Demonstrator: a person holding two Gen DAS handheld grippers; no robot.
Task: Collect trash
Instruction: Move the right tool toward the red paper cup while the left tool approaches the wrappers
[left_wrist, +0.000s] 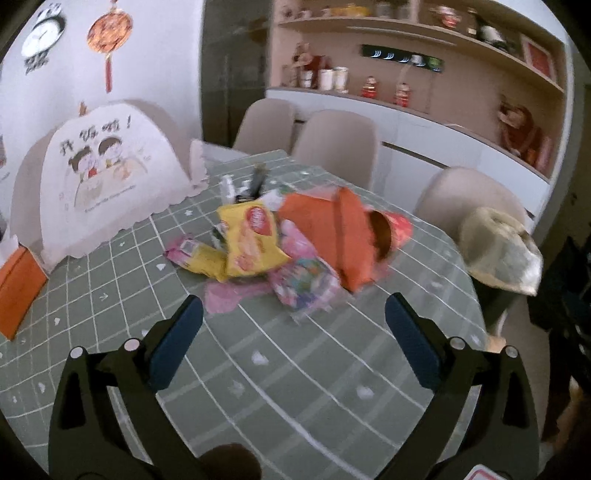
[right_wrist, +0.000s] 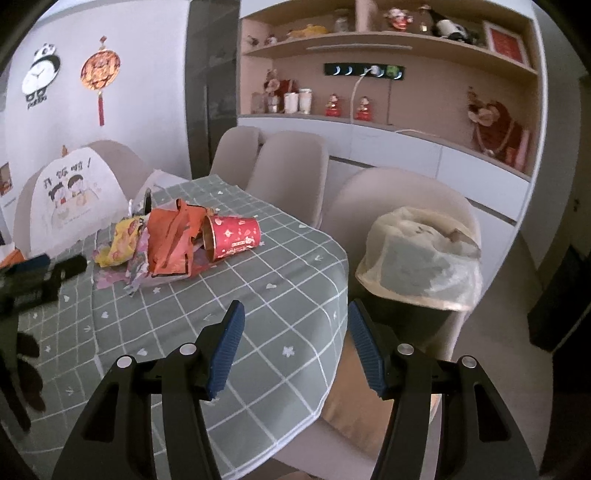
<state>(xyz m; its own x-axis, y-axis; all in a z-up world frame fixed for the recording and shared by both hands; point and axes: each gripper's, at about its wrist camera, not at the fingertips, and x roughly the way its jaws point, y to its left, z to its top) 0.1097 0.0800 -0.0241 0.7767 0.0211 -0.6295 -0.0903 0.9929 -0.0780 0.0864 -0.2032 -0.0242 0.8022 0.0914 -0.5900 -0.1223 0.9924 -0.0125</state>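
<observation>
Both the left gripper (left_wrist: 293, 314) and right gripper (right_wrist: 295, 321) hang spread and empty near the table (right_wrist: 236, 317) edge, litter heap (left_wrist: 280, 243) mid-table; risk: snagging one wrapper rolls the red paper cup (right_wrist: 232, 236) off the right edge.

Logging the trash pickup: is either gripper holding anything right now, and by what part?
Nothing is held. The left gripper and right gripper are both open and empty.

Glossy plastic wrappers (left_wrist: 251, 240), paper cup (right_wrist: 232, 236), matt checked cloth tablecloth (right_wrist: 258, 302)
</observation>
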